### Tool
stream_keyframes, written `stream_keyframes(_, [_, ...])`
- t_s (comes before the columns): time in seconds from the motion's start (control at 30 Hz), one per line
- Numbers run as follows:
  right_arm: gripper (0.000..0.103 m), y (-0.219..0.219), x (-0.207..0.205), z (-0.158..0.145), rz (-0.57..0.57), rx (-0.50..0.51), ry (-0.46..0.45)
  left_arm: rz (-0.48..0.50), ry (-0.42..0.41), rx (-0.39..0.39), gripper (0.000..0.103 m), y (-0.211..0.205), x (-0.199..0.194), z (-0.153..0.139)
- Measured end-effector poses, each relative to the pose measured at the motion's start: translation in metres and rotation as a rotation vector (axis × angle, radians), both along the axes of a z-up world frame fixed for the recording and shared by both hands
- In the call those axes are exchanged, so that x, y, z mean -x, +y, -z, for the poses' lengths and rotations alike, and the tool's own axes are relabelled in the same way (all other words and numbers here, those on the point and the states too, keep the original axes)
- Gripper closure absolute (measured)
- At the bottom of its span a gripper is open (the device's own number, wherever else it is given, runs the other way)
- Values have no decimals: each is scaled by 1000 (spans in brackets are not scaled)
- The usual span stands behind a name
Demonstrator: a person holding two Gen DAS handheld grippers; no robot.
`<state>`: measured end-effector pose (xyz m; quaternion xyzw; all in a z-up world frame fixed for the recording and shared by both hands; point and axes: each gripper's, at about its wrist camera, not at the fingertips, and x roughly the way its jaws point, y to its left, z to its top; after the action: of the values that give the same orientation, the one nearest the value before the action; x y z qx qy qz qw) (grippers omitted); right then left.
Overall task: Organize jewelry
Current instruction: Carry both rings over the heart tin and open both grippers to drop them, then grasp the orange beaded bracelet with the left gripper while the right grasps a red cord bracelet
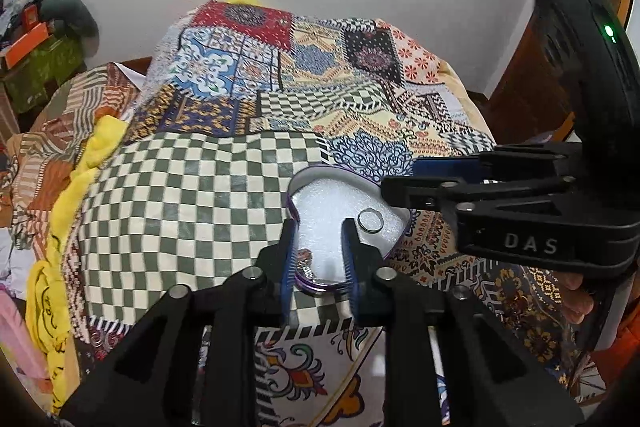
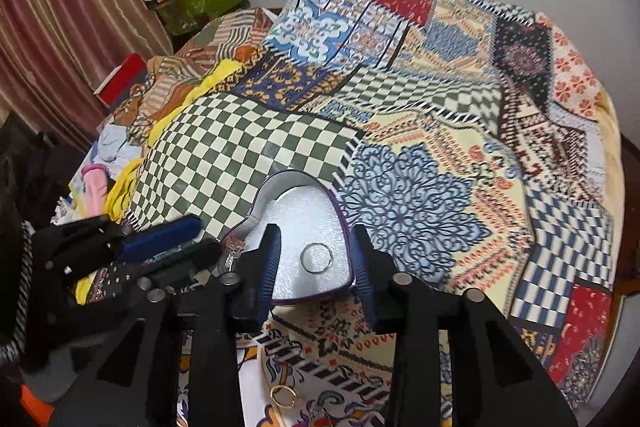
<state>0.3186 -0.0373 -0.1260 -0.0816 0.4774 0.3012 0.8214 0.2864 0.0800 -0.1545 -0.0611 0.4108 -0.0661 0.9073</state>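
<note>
Purple-rimmed box: heart-shaped tin [image 1: 320, 203], white foam lining, on the patchwork quilt [image 1: 280, 75].
Ring: silver band [image 1: 370, 220] flat on the foam; a stone-set ring [image 1: 306, 263] at the box's near edge.
Left gripper [image 1: 318, 255]: jaws apart, straddling the box's tip.
Right gripper [image 2: 316, 259]: jaws apart over the band.
Loose: gold hoops [image 2: 285, 395] on the quilt.
Room: white wall, striped curtain [image 2: 60, 7].

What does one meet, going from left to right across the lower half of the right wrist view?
The left gripper with blue pads → small stone-set ring at the box's left edge → plain silver ring on white foam inside the heart-shaped purple-rimmed box → blue lace-pattern patch of the bedspread.
</note>
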Motion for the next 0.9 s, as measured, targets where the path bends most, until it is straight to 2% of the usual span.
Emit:
stream_keyframes(0.07, [70, -3, 5, -6, 5, 0, -20, -6, -12, -3, 76, 2, 6, -6])
stream_keyframes(0.5, [70, -26, 61, -41, 20, -33, -130, 6, -46, -25, 75, -8, 51, -35])
stream_keyframes(0.7, [70, -45, 87, -47, 47, -44, -167, 23, -52, -35, 75, -20, 77, -39])
stream_keyframes(0.9, [70, -71, 108, -45, 81, 1, -220, 39, -35, -21, 71, -33, 93, -32])
